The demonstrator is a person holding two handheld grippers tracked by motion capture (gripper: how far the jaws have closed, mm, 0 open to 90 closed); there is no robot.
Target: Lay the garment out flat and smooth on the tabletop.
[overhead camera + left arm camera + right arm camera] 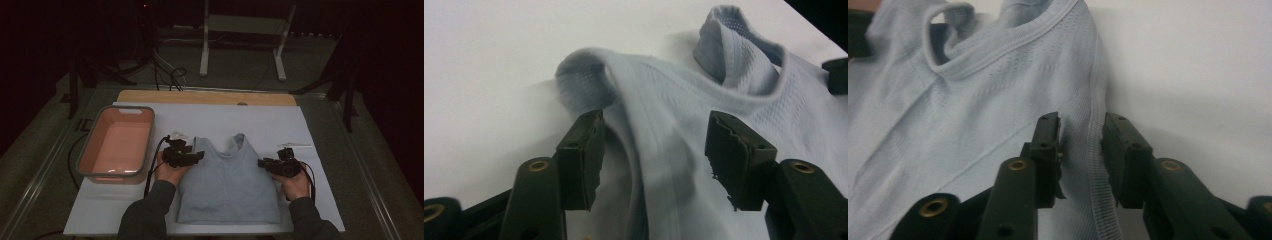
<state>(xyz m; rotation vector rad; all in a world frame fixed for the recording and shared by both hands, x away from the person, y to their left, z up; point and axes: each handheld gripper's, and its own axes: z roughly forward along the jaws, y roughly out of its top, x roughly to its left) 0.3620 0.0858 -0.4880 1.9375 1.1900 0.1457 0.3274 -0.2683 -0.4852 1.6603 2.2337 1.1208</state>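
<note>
A: Start with the left gripper [199, 156]. What are its jaws doing?

B: In the left gripper view they stand well apart, with a raised fold of the pale blue top [684, 130] running up between them. Neither pad presses on the cloth; there is a gap on both sides, so it holds nothing.

A: And the right gripper [262, 163]?

B: Much narrower. In the right gripper view its jaws sit on either side of the top's ribbed side hem [1096, 165], one on the cloth side, one over the bare table. A sliver of space shows between each pad and the hem, so it brackets the edge without pinching it yet.

A: Where does the top lie?

B: Flat on the white sheet [310, 200] that covers the table, straight in front of the person, neck and straps pointing away and the bottom hem nearest them. The left gripper is at the armhole on its left edge, the right one at the edge across from it.

A: And the hands?

B: The left hand [172, 172] and right hand [296, 186] come in from the bottom in dark sleeves, each wrapped round its gripper.

A: Anything else out there?

B: A pink tub [117, 146] with a grey rim sits left of the top, just beyond the left gripper. Behind the sheet a wooden strip [205, 96] of the tabletop shows.
</note>
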